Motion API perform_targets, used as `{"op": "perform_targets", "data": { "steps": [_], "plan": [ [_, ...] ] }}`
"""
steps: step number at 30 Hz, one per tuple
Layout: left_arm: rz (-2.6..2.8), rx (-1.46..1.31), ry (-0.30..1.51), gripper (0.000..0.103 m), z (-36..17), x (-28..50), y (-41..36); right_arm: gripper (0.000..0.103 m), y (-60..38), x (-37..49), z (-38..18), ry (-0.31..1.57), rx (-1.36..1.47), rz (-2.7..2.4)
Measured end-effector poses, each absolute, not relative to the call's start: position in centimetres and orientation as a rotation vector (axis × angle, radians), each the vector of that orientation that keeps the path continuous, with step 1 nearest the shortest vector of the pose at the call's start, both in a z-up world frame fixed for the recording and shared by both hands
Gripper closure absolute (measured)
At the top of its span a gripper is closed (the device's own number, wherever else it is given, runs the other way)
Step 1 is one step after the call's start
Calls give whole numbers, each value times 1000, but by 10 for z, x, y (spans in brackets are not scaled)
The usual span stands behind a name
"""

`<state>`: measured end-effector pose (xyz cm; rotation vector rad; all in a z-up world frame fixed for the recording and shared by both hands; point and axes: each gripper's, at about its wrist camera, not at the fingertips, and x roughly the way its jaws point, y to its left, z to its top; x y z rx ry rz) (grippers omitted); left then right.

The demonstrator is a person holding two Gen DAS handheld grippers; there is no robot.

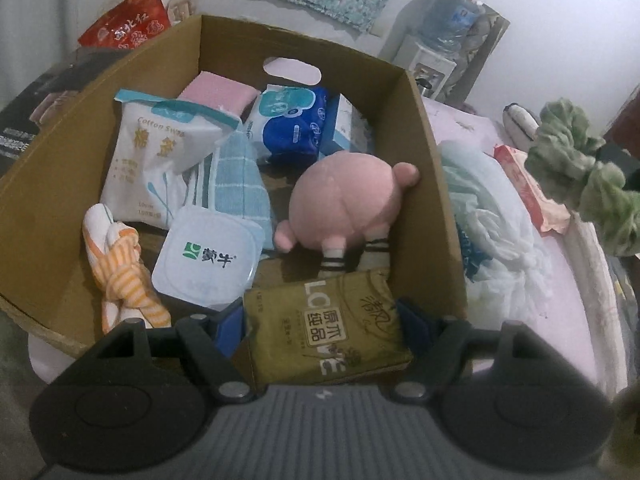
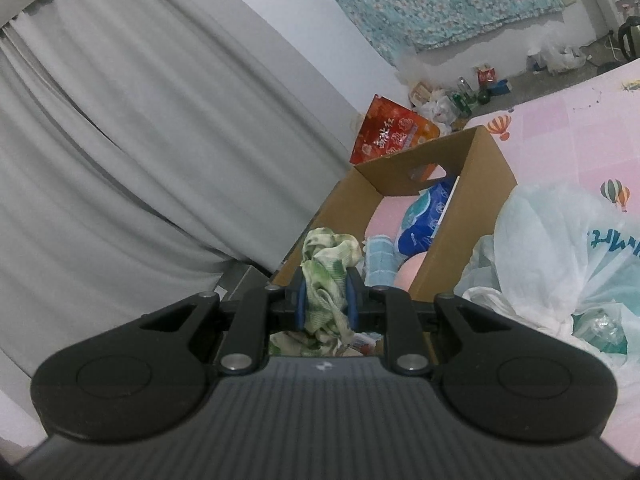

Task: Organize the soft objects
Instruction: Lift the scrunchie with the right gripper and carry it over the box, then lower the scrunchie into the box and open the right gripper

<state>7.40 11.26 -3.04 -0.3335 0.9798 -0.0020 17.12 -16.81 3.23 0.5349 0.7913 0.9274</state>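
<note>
Tissue pack (image 1: 326, 326) lies lengthwise between left hand-held gripper (image 1: 320, 320) fingers.

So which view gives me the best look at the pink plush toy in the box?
The left wrist view: the pink plush toy lies unobstructed inside the cardboard box. The right wrist view shows only a pink sliver behind the box wall.

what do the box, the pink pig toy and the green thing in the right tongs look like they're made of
Box: plain brown corrugated cardboard, matte, with a cut-out handle hole and raw edges.
Pink pig toy: plush fabric, probably stuffed; soft fuzzy surface, rounded body.
Green thing, pinched in the right tongs: crumpled woven cloth, apparently a printed cotton-like rag; it folds and bunches limply.
</note>
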Motion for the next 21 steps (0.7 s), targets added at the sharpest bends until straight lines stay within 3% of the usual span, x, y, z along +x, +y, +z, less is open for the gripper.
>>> {"op": "perform_targets", "data": {
  "steps": [11,15,21],
  "plan": [
    [-42,-244,1071,23,-37,85,101,82,-181,168,32,807,560,917],
    [-51,-251,1049,16,-31,80,104,82,-179,167,36,807,547,921],
    [-26,-264,1006,16,-18,72,114,82,-159,169,41,827,496,940]
  ]
}}
